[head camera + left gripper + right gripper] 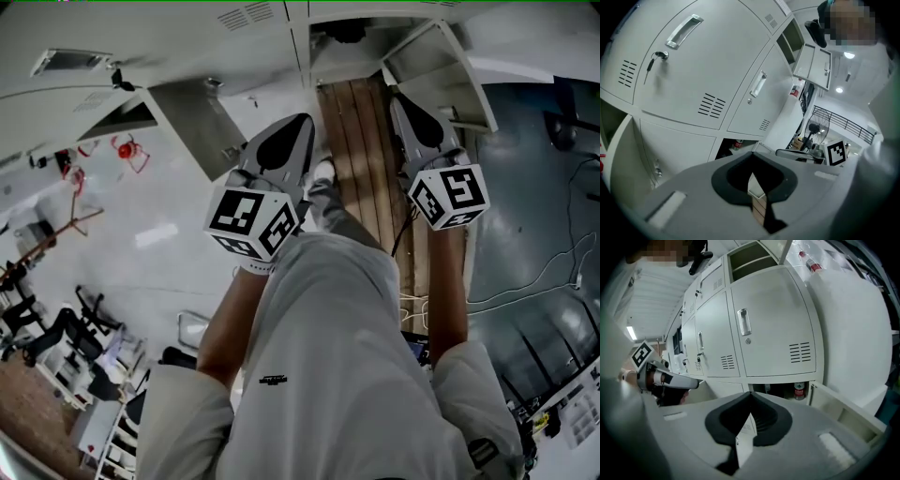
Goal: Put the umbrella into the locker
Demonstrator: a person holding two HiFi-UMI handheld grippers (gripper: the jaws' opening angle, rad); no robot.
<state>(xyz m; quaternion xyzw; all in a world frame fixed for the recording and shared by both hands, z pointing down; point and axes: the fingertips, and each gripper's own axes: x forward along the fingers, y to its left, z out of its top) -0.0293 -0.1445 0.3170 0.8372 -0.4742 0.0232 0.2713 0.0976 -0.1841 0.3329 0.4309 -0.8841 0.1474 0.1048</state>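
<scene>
grey clothing (328,356) on the person is filling the lower middle of the head view, with a bare forearm (225,319) stretching forward on either side of it. just past the forearms the left gripper (306,122) and the right gripper (395,96) are pointing away, side by side and apart, each carrying its marker cube (253,220) at the near end. both are clenched: in each gripper view the dark pads are meeting at their tips, with only background showing through the sliver below them, so neither one is gripping anything. between the two grippers a white shoe (323,172) is standing on a strip of wooden flooring (361,159) that is running up to the lockers (773,329). beyond the gripper tips a bottom open compartment (342,33) is gaping, its door (441,70) swinging out to the right. inside it a bottle with a red label (799,391) is standing upright at the right side, and something dark is lying beside it, too dim to name. the umbrella is sitting in neither gripper, and i cannot tell whether that dark shape is it. farther along the row, closed doors are showing handles and vent slots, and a key (658,55) is hanging in one lock.
</scene>
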